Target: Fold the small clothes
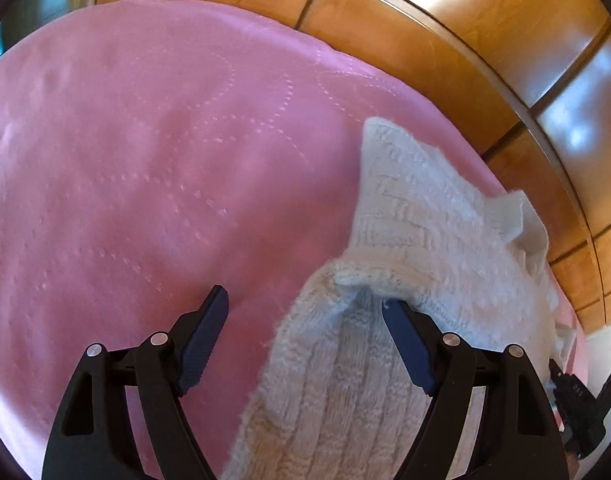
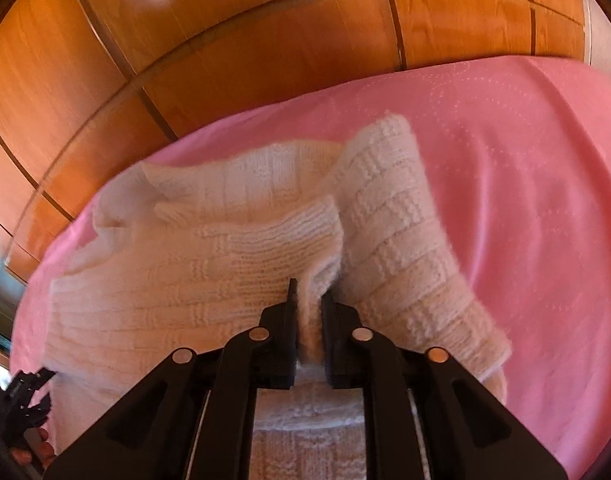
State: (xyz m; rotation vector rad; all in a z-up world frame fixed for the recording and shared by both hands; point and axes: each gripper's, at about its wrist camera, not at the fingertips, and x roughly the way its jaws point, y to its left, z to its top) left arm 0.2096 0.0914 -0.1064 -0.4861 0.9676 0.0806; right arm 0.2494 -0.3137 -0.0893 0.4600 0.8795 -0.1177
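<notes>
White knit sweater point(image 2: 233, 248) lies bunched on pink bedspread point(image 1: 125, 160), near wooden headboard point(image 2: 225, 40). Right gripper point(image 2: 308, 300): fingers narrow, pinching a fold of knit. Left gripper point(image 1: 305, 320): fingers wide, nothing held, one finger tucked under sweater edge. Looks soft, light, floppy, stretchy, so prob. sags when lifted; best grab at hem or sleeve cuff, thick edges, w/ both grippers.
</notes>
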